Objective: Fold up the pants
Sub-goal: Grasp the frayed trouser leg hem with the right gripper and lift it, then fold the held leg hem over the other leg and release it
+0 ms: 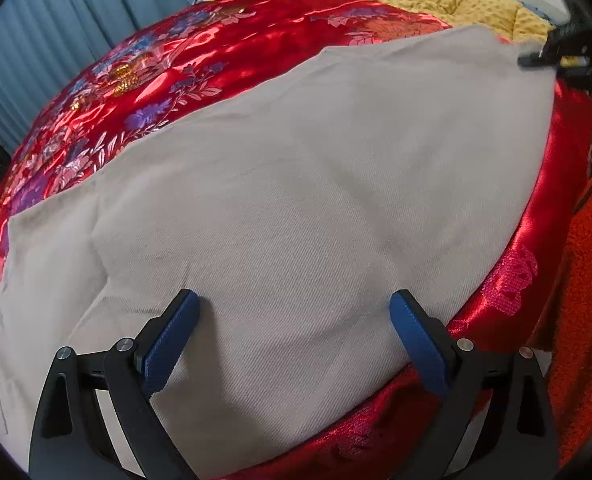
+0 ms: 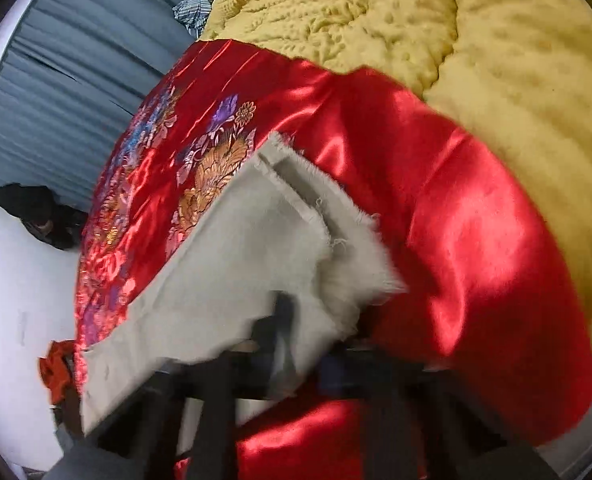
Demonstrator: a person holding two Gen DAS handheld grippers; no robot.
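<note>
The left claw [image 1: 294, 304] stands released, its blue pads [image 1: 417, 340] spread wide over the pale grey pants [image 1: 296, 184] with nothing pinched between them; the tips sit just at the cloth's surface. The right claw [image 2: 292, 344] is clenched on the frayed hem end of the pants [image 2: 256, 248], cloth draped over its blurred fingers and lifted off the bedding. In the left wrist view that same right claw [image 1: 551, 54] shows dark at the far corner of the cloth.

The pants lie stretched flat across a shiny red satin cover [image 1: 200, 52] with embroidered flowers, which is spread on a bed. Beyond it lies a bumpy yellow blanket [image 2: 475, 40]. A blue-grey curtain [image 2: 68, 88] hangs behind, and something orange [image 1: 591, 260] sits beside the bed edge.
</note>
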